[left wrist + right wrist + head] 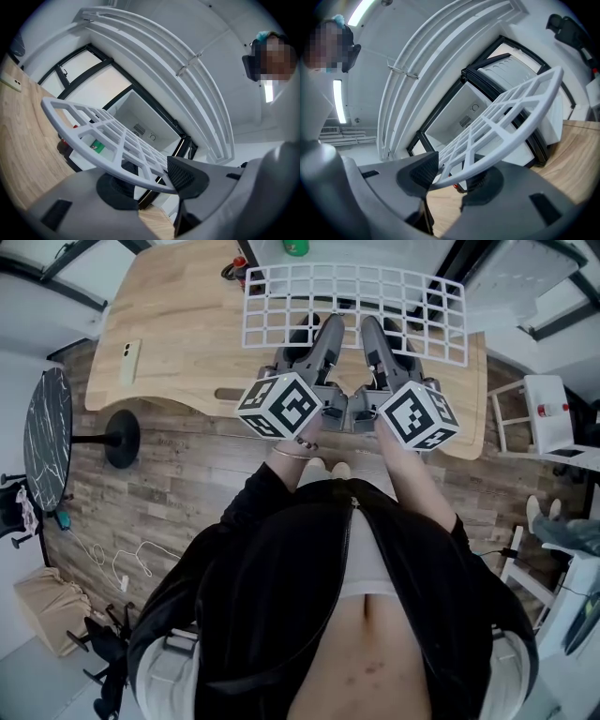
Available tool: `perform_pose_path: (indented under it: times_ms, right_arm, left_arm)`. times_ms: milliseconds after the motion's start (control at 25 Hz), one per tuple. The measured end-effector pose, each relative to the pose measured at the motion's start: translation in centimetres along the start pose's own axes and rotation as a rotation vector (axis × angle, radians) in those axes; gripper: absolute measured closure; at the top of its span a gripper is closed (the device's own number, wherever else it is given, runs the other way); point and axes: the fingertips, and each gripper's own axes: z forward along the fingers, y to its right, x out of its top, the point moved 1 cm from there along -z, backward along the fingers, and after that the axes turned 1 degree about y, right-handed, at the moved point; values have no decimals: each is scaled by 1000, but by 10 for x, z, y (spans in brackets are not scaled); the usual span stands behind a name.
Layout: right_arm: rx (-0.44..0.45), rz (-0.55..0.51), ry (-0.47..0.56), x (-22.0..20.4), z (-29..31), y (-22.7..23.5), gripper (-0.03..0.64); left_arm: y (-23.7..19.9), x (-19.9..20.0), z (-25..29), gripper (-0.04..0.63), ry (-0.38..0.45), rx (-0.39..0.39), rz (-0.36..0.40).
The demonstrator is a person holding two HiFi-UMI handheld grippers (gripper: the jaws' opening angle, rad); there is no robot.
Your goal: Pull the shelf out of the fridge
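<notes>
The white grid shelf (pixel 356 306) is out of the fridge and held level over the wooden table (pixel 178 343). My left gripper (pixel 328 331) and right gripper (pixel 373 331) sit side by side, each shut on the shelf's near edge. In the left gripper view the shelf (pixel 98 136) runs between the left gripper's (pixel 157 180) pads. The right gripper view shows the shelf (pixel 506 122) clamped the same way in the right gripper (pixel 454 176). Behind it stands the small white fridge (pixel 471 112), door open, also seen as the fridge (pixel 140 119) in the left gripper view.
A phone (pixel 129 362) lies on the table's left part. A green bottle (pixel 295 247) and a dark red object (pixel 234 271) stand at the table's far edge. A black round side table (pixel 47 437) is at the left, a white rack (pixel 544 413) at the right.
</notes>
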Motion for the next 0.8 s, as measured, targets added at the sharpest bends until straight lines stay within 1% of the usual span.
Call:
perform_pose_path:
  times_ms: [440,800]
  right_arm:
    - [4,-23,30,7,-18,-14,454]
    - [-22,-20,40,-14,-54,-43,454]
  left_arm:
    - [16,5,-15,399,19,-34,3]
    - [21,4,-62,400,-4,-49,-4]
